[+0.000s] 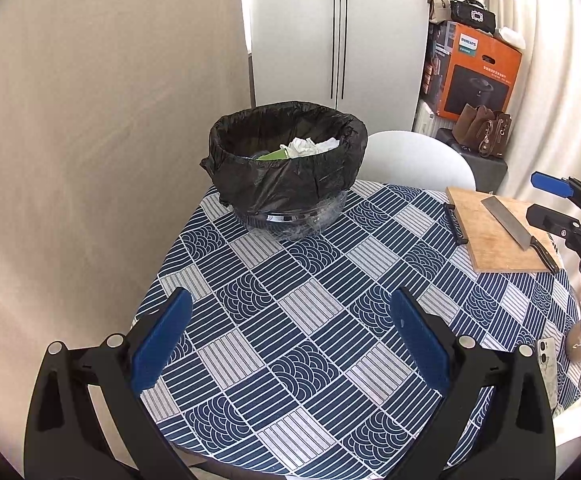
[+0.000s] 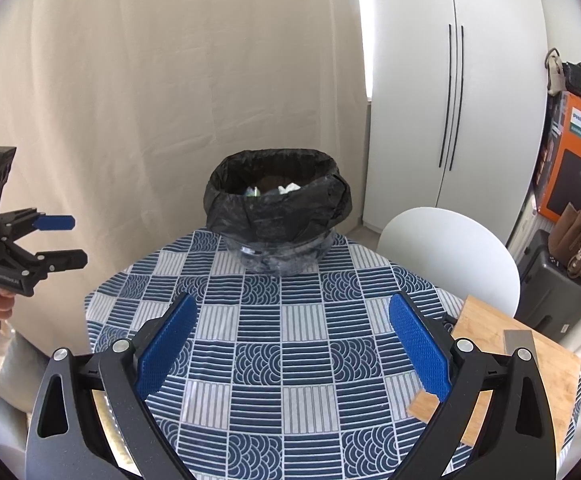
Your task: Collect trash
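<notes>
A clear bowl lined with a black trash bag stands at the far side of the round table; it also shows in the right wrist view. White crumpled paper and a green scrap lie inside it. My left gripper is open and empty above the patterned tablecloth, well short of the bag. My right gripper is open and empty over the same cloth. Each gripper shows in the other's view: the right one and the left one, both open.
A wooden cutting board with a cleaver lies at the table's right. A phone lies at the near right edge. A white chair stands behind the table, with a white cabinet, boxes and bags beyond.
</notes>
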Available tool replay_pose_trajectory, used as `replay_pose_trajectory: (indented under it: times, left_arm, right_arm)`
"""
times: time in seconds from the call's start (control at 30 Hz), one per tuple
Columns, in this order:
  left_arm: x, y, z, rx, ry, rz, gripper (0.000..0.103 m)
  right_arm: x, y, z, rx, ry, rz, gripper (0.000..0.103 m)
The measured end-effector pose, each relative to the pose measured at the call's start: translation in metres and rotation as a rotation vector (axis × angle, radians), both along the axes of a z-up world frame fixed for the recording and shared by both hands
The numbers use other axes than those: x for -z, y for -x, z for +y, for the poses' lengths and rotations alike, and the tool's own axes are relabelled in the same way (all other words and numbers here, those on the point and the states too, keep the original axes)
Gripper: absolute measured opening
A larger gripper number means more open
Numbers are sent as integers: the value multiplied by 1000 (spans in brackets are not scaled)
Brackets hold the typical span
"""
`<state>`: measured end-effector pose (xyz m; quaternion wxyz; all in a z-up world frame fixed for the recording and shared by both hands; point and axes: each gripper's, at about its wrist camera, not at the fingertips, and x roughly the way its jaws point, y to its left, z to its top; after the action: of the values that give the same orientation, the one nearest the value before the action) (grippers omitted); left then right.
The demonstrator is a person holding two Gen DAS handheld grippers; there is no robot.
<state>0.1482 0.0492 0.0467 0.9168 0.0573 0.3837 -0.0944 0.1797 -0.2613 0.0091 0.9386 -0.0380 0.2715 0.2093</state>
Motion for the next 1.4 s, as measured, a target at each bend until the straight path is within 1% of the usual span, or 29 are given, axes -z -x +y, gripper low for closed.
replay_pose_trajectory:
  times: [0.43,0.67,1.4]
  left_arm:
    - [-3,5,-9,0,-17,0,97]
    - [-2,6,-10,4,-20,2,97]
    - [0,14,1,5,-9,1,97]
  right_arm:
    - [-3,3,-10,-2,-23,-7,92]
    - [1,5,-13,11,-10,6,92]
    - [1,17,0,18,22,-11,92]
